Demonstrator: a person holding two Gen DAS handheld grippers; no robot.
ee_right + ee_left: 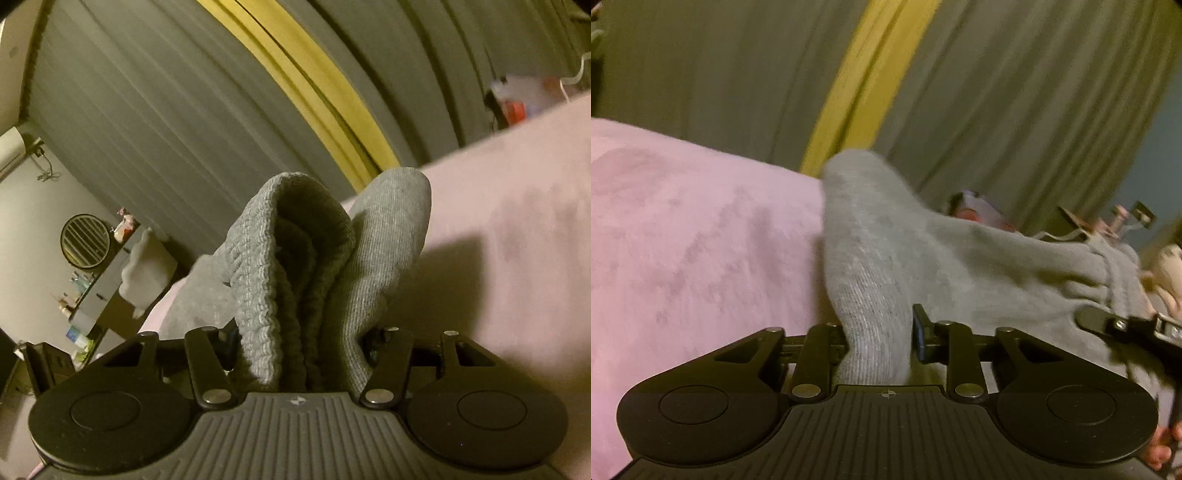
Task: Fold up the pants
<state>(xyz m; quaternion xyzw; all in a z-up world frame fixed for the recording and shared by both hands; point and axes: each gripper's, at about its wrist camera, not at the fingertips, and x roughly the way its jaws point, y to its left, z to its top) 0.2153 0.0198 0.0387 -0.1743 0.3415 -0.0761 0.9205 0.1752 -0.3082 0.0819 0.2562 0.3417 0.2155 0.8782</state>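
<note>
The grey knit pants [923, 251] lie partly lifted over a pink blanket [683, 240]. In the left wrist view a fold of the pant fabric runs up between the jaws of my left gripper [879, 339], which is shut on it; the blue pad [919, 332] presses its right side. A black finger [1093, 319] of the other gripper pinches the pants' far end at the right edge. In the right wrist view my right gripper [299, 347] is shut on a thick bunch of the pants [295, 258], ribbed waistband on the left and smoother cloth on the right.
Grey curtains with a yellow strip [871, 92] hang behind the bed. A dresser with a round mirror [85, 240] and small bottles stands at the left in the right wrist view. Cluttered items [1108, 221] sit past the pants. A person's fingers [1160, 450] show at the lower right.
</note>
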